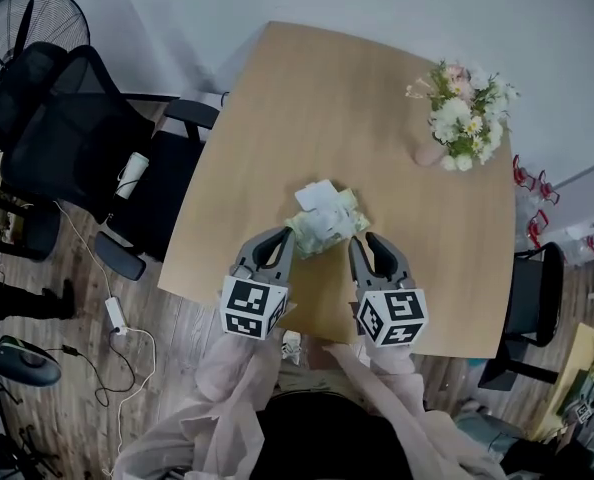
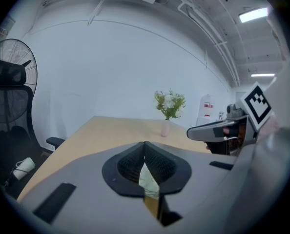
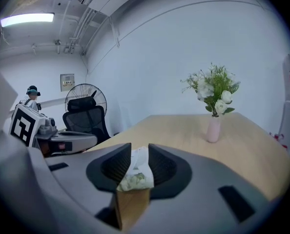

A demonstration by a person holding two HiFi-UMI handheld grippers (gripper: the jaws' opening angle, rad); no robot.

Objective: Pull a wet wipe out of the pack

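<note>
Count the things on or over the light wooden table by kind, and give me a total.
Grey two-jaw grippers with marker cubes: 2, the left gripper and the right gripper
Green floral wet wipe pack, with a white sheet sticking out: 1
Pink vase of white flowers: 1
Total: 4

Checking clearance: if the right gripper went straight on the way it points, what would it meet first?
The pale green, floral-printed soft wet wipe pack, which already sits between the right gripper's open jaws; beyond it probably only bare wooden tabletop.
</note>
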